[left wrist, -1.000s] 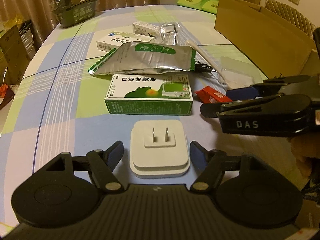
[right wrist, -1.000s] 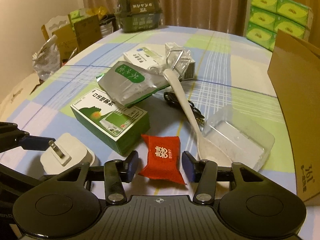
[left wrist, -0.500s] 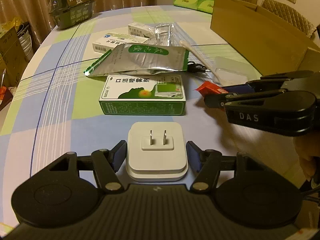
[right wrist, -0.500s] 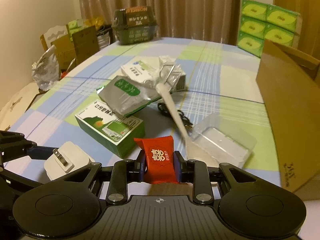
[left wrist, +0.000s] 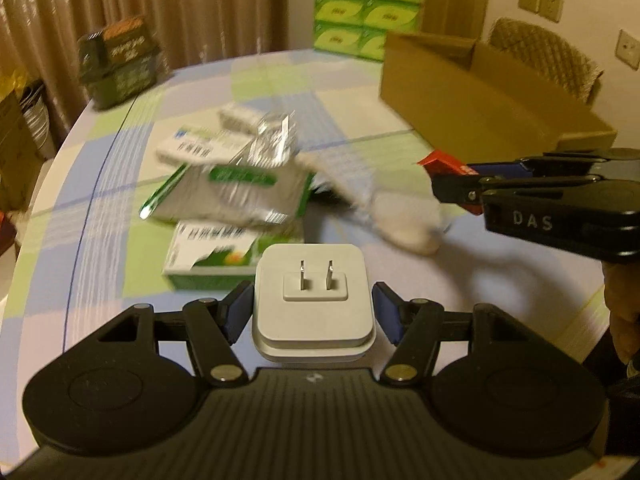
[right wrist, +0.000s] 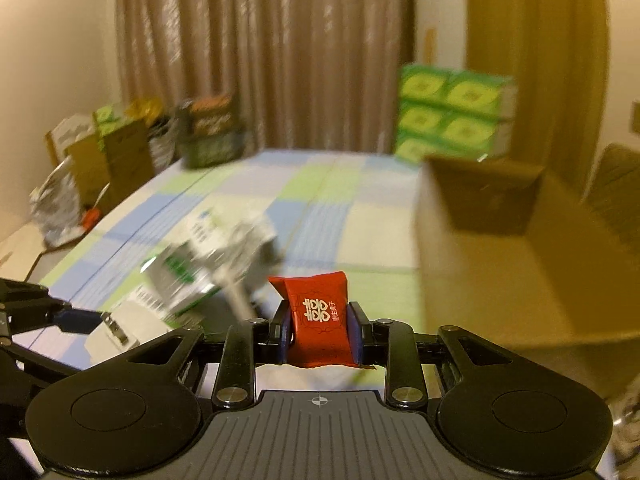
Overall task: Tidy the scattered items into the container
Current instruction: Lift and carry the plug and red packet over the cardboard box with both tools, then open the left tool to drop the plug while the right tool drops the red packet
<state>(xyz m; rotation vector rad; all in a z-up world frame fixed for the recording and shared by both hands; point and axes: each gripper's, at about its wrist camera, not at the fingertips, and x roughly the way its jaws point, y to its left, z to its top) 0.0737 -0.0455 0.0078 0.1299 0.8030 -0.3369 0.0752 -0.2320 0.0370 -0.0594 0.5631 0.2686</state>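
Lifting off now with both claws loaded, which is the big difference from a second ago. Back then: right claw (right wrist: 320,326) spread wide around the red candy packet (right wrist: 320,320) lying on the table (left wrist: 520,280), left claw (left wrist: 314,312) spread either side of the white plug adapter (left wrist: 314,300). Half a second later: packet already pinched, adapter only bracketed. Now: right claw clamped tight on the packet, blue pads pressed into both sides, packet upright and clear of the table, whole view swung up toward the curtains and the open cardboard box (right wrist: 520,240) on the right. Left claw closed in on the adapter, pads at both edges, though hard to say for sure whether actually squeezing or just touching; adapter looks raised off the table, prongs facing up. Heavy motion blur on the background pile in both views, so lots of movement going on. Left behind on the table: green medicine box (left wrist: 208,260), silver foil pouch (left wrist: 236,188), white spoon (left wrist: 400,224), smaller white boxes further back, all smeared. Meaning for the task, probably: two items picked at once, carry to the box next, nothing dropped in yet. Packet closer to the box than the adapter, so likely first in. Plenty of clutter left for later rounds.
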